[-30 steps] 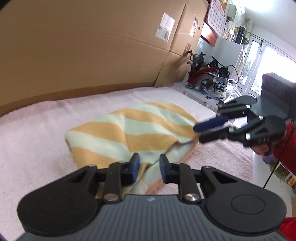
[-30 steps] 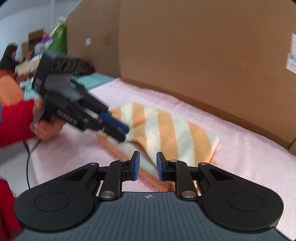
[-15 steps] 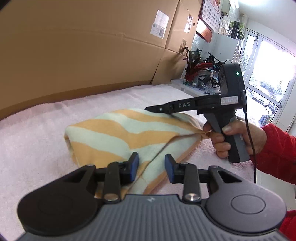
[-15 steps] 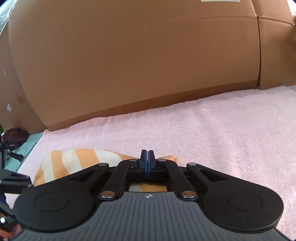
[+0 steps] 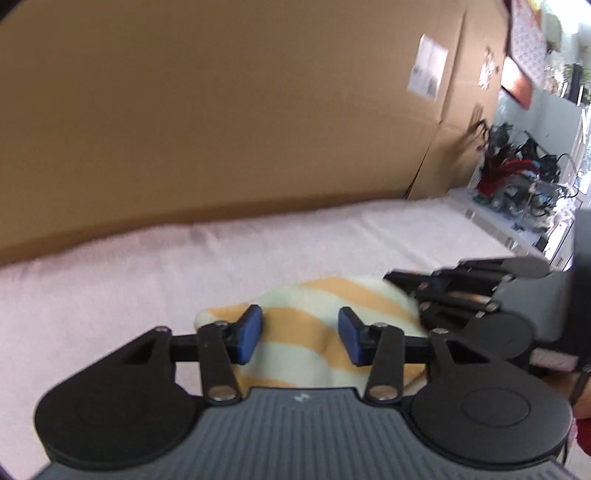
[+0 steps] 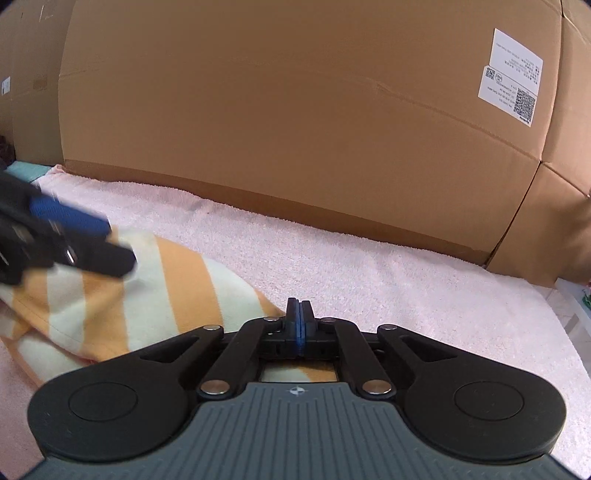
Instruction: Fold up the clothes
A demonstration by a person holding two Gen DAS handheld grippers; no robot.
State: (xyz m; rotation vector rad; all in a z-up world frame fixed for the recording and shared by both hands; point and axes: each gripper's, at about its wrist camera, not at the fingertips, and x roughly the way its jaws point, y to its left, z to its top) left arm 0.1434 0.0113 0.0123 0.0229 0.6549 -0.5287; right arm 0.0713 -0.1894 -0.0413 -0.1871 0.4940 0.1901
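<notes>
Pink towel [image 5: 110,266] bears striped cloth [image 5: 295,354] between opening left gripper [image 5: 300,334] (untouched); right gripper [image 6: 298,325] pinched closed beside it

A lived-in home room used for storage: big cardboard boxes [image 5: 221,110] along the far wall, a wall calendar [image 5: 526,22] and a cluttered white shelf [image 5: 517,218] at the far right.

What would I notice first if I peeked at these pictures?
The striped cloth, orange and pale, lying bunched on the pink towel that covers the surface. Behind it stands a big wall of brown cardboard boxes. Up close are the two black grabbers with blue pads: the left gripper has just been opening over the cloth with nothing pinched between its pads, while the right gripper is shut at the cloth's edge.
</notes>
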